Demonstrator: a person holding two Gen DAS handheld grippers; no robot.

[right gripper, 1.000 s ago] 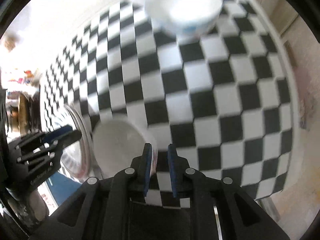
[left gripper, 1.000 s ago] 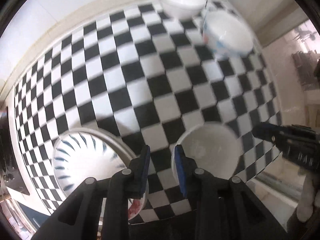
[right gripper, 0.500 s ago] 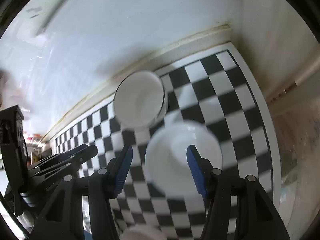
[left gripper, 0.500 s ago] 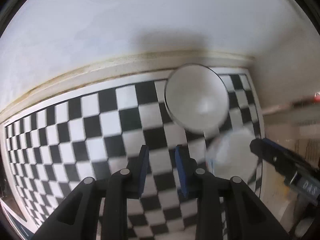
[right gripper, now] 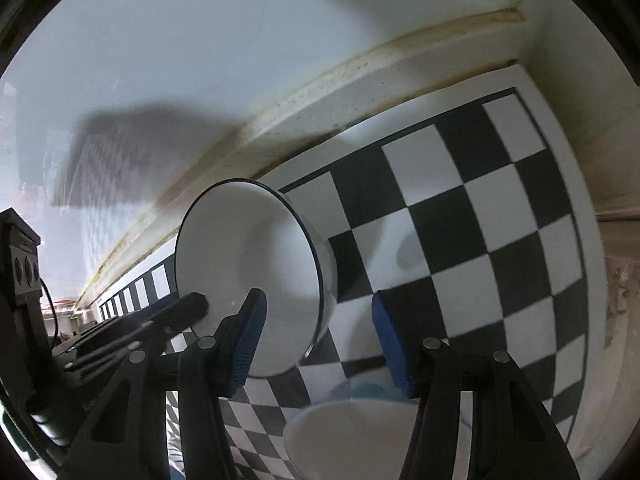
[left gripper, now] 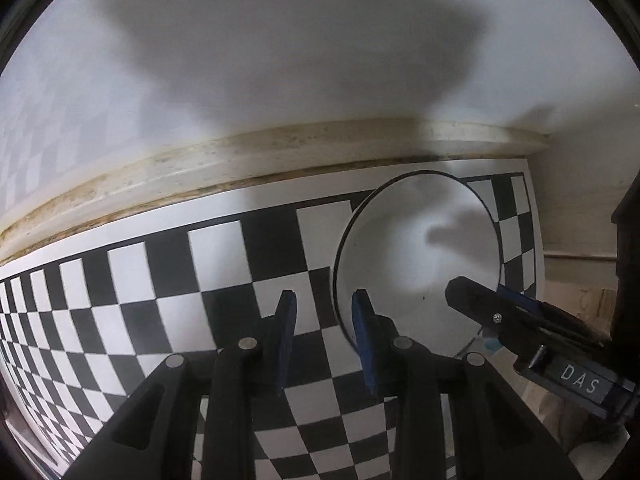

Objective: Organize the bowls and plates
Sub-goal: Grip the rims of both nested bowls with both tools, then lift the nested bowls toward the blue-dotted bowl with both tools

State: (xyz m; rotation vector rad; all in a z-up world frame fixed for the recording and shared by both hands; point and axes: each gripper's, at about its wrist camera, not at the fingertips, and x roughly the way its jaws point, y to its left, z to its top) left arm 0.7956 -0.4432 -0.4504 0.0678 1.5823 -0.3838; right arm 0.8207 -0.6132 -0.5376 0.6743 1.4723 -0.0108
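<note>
Bowl (right gripper: 248,264), white with a dark rim, sits in the far corner of the checkered table (left gripper: 224,264), close to the wall (left gripper: 280,60). The right gripper (right gripper: 316,312) straddles its near wall, one finger over the inside and the other outside. The fingers are closing, but no pad presses on the rim yet. The left gripper (left gripper: 324,340) hangs just beside the bowl, its fingers closed down to a narrow gap with nothing between them.

The step looks like a rim pinch, to lift this bowl and nest it with the second bowl (right gripper: 352,432), which lies below the right gripper. Seat the inner finger well below the rim before the squeeze finishes, since glazed ware is likely slippery. Lift straight up so the bowl does not scrape the wall. Keep the left gripper off the rim.
</note>
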